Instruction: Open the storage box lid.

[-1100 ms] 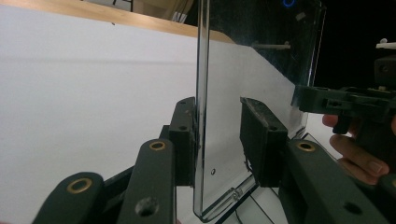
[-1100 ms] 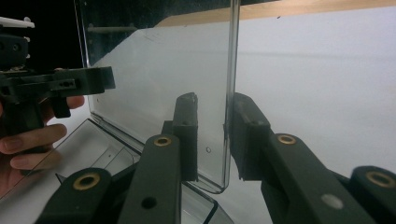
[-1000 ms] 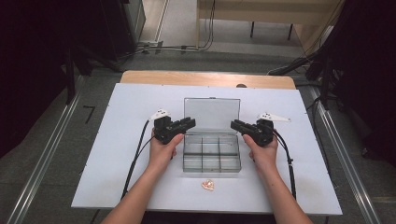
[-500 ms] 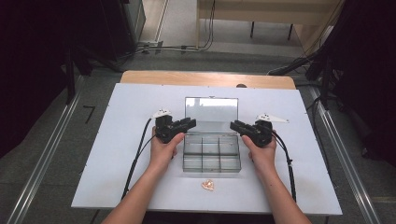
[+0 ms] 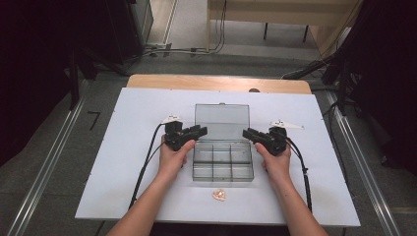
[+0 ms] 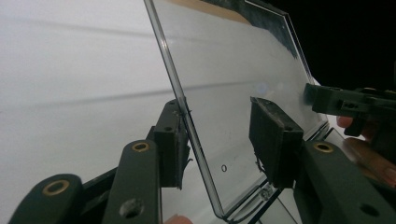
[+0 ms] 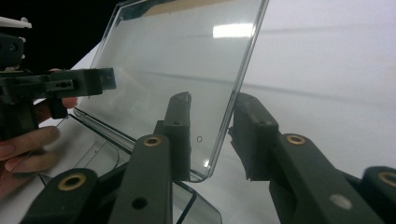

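— As the lid (image 5: 222, 118) stands raised mid-table, how far along?

— Box (image 5: 223, 161) open, compartments apparently empty. Left gripper (image 6: 219, 135) and right gripper (image 7: 212, 133) each straddle a lid edge, jaws apart. Small item (image 5: 219, 195) in front lies untouched.

Raised lid (image 5: 222, 118) blocks reach behind box (image 5: 222, 162) (hinged at rear); white tabletop (image 5: 123, 162) open both sides.
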Action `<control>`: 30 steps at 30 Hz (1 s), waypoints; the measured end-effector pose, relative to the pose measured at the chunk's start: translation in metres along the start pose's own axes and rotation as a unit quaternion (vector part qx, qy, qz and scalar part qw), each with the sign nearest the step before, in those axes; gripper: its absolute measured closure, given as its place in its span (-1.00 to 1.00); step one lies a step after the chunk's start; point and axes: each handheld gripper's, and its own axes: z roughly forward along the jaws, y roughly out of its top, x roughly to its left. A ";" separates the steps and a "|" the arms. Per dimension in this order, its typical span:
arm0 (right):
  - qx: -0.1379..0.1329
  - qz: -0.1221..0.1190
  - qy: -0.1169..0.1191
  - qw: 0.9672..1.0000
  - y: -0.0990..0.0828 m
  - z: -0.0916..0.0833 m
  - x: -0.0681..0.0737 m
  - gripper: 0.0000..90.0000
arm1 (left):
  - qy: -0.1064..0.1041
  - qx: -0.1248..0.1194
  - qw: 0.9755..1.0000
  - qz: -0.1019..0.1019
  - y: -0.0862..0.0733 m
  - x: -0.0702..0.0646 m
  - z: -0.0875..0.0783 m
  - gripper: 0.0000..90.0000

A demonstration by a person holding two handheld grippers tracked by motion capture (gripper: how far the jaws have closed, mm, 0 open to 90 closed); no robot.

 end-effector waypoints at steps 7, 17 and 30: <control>-0.022 -0.004 0.005 1.000 0.005 -0.006 0.003 0.70 | -0.004 -0.016 1.000 0.013 0.008 -0.004 -0.005 0.40; -0.017 0.005 0.004 1.000 0.002 0.000 0.000 0.60 | 0.008 -0.003 1.000 0.010 0.004 -0.001 0.001 0.31; 0.007 0.025 0.011 1.000 -0.001 0.005 -0.005 0.45 | 0.015 0.023 1.000 0.001 -0.001 0.000 0.005 0.15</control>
